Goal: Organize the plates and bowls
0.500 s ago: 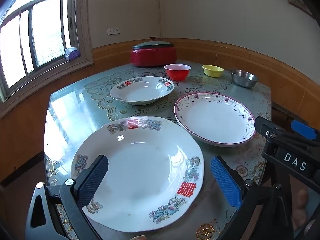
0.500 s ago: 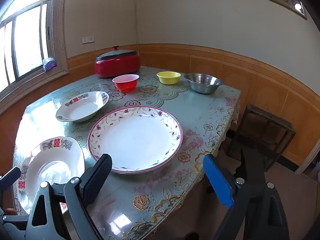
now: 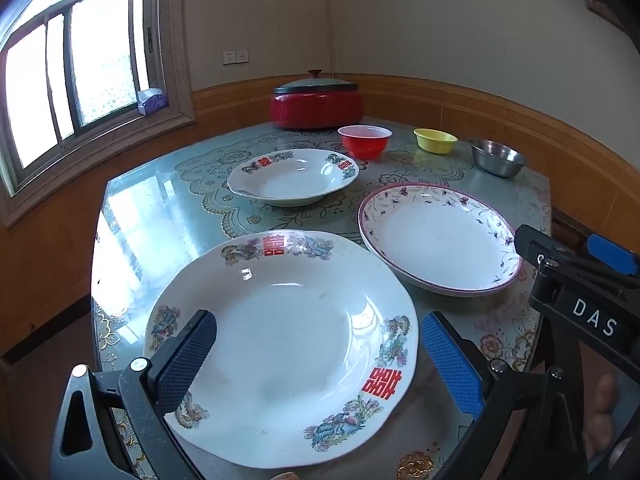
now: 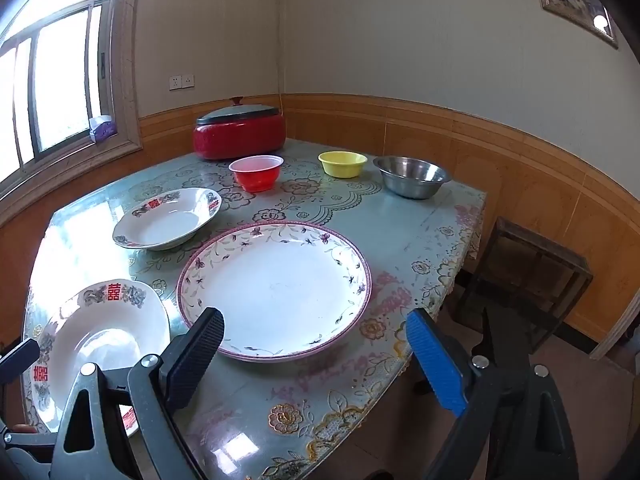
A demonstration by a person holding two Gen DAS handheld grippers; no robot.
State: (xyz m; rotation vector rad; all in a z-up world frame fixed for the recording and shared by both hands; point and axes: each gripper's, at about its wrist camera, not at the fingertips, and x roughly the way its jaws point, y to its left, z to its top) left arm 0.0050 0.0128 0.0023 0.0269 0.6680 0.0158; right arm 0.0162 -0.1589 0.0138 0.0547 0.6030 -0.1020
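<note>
My left gripper [image 3: 320,354] is open and hovers over the near white plate with red characters [image 3: 280,344]; the same plate shows in the right wrist view [image 4: 100,344]. My right gripper [image 4: 314,354] is open above the near rim of the purple-rimmed floral plate [image 4: 276,288], which also shows in the left wrist view [image 3: 436,236]. A smaller deep plate with red characters [image 3: 292,176] [image 4: 168,218] lies further back. Behind stand a red bowl [image 3: 365,141] [image 4: 256,172], a yellow bowl [image 3: 435,140] [image 4: 342,163] and a steel bowl [image 3: 498,157] [image 4: 412,176].
A red lidded cooker [image 3: 316,100] [image 4: 239,132] stands at the back of the flowered table [image 4: 400,240]. The table's front edge is right under my grippers. A dark wooden stool [image 4: 528,276] stands on the floor to the right. A window [image 3: 60,80] is at the left.
Both grippers have barely moved; the views are almost the same as before. Nothing on the table has shifted.
</note>
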